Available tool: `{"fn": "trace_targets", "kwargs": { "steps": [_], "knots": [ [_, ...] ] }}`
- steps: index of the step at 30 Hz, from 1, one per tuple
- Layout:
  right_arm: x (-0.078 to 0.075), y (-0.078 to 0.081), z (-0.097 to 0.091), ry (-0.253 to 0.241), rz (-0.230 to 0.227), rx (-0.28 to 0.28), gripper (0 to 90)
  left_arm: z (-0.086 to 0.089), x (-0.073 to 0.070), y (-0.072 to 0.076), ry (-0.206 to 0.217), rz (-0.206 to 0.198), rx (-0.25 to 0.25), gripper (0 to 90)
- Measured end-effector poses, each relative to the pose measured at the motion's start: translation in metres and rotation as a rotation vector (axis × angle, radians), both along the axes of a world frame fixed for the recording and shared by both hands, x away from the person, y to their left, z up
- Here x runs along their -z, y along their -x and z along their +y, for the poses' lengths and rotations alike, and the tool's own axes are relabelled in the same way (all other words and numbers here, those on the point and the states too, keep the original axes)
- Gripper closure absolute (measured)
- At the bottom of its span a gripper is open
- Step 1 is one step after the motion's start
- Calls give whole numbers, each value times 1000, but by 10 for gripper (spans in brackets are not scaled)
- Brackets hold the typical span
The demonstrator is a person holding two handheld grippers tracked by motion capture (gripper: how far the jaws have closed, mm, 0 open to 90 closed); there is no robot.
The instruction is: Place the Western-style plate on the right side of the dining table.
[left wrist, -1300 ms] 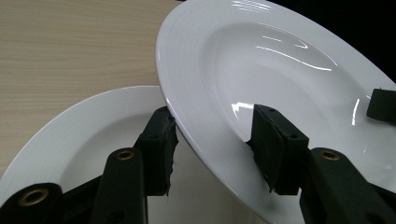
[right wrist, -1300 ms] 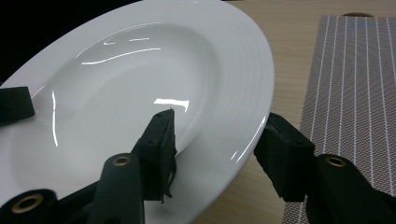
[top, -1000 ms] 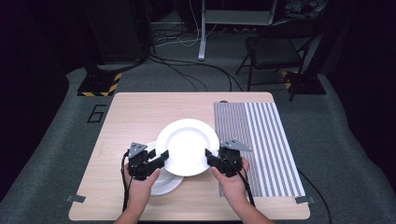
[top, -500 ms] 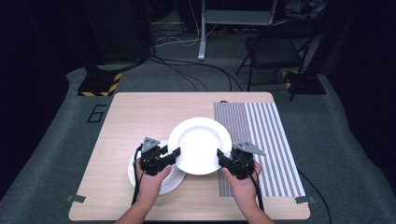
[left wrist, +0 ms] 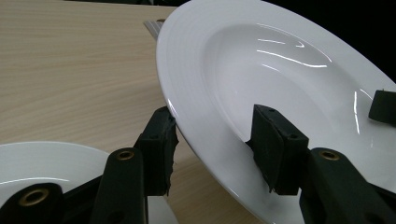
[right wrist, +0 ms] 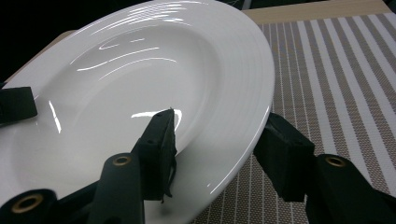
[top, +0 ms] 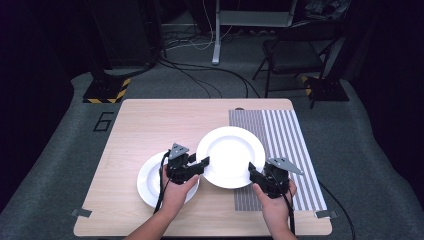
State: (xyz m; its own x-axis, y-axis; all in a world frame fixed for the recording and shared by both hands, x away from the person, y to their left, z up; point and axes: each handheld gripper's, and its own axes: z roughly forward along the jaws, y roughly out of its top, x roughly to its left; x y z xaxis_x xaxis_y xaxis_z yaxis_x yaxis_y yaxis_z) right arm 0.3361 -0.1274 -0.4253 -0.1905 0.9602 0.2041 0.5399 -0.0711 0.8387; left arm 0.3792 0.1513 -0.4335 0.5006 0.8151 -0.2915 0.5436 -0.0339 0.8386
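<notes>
While my left tongs (top: 204,162) and right tongs (top: 251,170) clamp its rim, the large plate (top: 230,156) hangs above table (top: 150,125) and striped mat (top: 280,125).

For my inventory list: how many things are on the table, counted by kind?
White plates: 2, the large plate held by both grippers and the small plate on the table.
Striped mats: 1, the placemat.
Total: 3
</notes>
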Motion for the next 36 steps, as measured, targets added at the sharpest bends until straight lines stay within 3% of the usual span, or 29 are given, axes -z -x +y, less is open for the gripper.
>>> {"fn": "trace_targets", "kwargs": {
  "steps": [22, 36],
  "knots": [
    [-1, 22, -33, -2, -12, 93, 479, -41, 1, -6, 10, 2, 102, 512],
    [0, 32, -50, -7, -12, 123, 480, -59, 1, -7, 20, 3, 127, 513]
  ]
}}
